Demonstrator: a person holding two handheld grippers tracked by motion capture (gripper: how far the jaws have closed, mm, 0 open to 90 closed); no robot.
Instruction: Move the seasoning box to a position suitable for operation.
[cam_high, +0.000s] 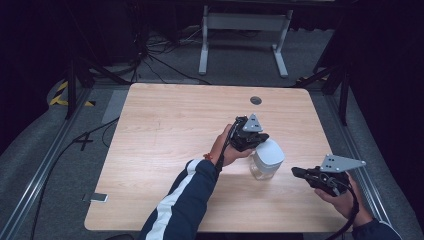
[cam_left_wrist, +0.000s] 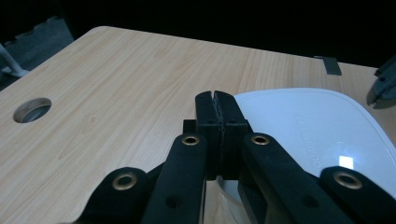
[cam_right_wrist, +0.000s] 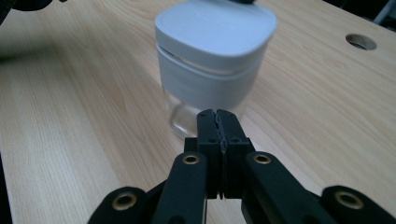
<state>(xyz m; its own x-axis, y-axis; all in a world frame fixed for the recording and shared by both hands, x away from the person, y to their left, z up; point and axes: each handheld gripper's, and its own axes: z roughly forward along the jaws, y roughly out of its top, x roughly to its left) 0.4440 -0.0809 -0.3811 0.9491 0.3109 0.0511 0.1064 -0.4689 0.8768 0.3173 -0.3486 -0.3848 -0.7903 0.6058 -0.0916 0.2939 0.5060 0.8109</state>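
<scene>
- A clear jar (cam_high: 265, 161) with a white lid (cam_high: 269, 152) is standing upright on the table (cam_high: 165, 145), right of centre; nothing is showing through its glass.
- The left gripper (cam_high: 257, 142) is sitting at the lid's left edge, jaws pressed together, clasping nothing.
- The right gripper (cam_high: 296, 172) is hovering just right of the jar, apart from it, jaws likewise closed and empty.
- The lid is blurring in the right gripper view, and the jar's base is hiding behind the jaws.

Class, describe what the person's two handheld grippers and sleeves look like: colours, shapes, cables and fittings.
Both the left gripper and right gripper are black, each topped by a grey three-cornered plate and trailing a black cable. Their jaws carry brass-coloured rivets. The left sleeve is dark navy with a white stripe; a reddish band circles that wrist.
</scene>
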